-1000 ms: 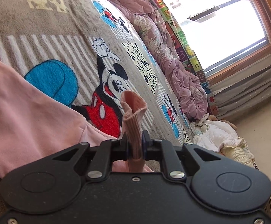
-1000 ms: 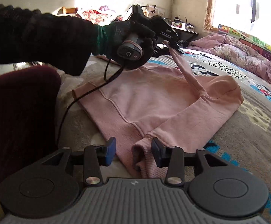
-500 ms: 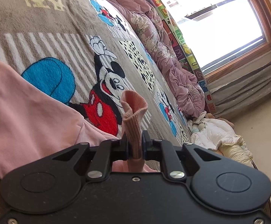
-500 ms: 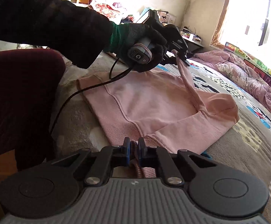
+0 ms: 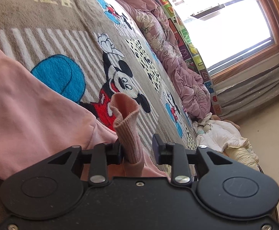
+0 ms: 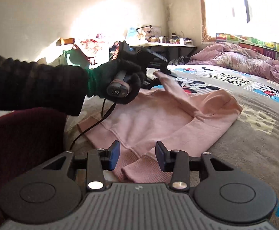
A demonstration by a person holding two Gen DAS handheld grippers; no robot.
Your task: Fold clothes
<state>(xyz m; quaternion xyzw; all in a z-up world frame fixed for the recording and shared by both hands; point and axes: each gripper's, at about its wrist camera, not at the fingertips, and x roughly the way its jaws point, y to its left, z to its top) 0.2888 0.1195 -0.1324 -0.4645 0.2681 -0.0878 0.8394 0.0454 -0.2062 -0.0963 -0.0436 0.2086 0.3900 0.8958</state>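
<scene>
both grippers (image 5: 137,149) (image 6: 137,158) gape around pink cuffs (image 5: 127,118).

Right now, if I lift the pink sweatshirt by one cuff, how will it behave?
Probably floppy: the pink sweatshirt lies creased on the blanket, its sleeve drooping from the left gripper. Likely light. The ribbed cuff looks grippy, unlikely to slip.

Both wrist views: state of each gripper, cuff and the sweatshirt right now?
left hand-held gripper: open, cuff leaning on one finger
left sleeve cuff: standing upright between the fingers, unclamped
right hand-held gripper: open, hovering over the other cuff
right sleeve cuff: lying flat on the bed
pink sweatshirt: spread on the blanket, one sleeve lifted
</scene>
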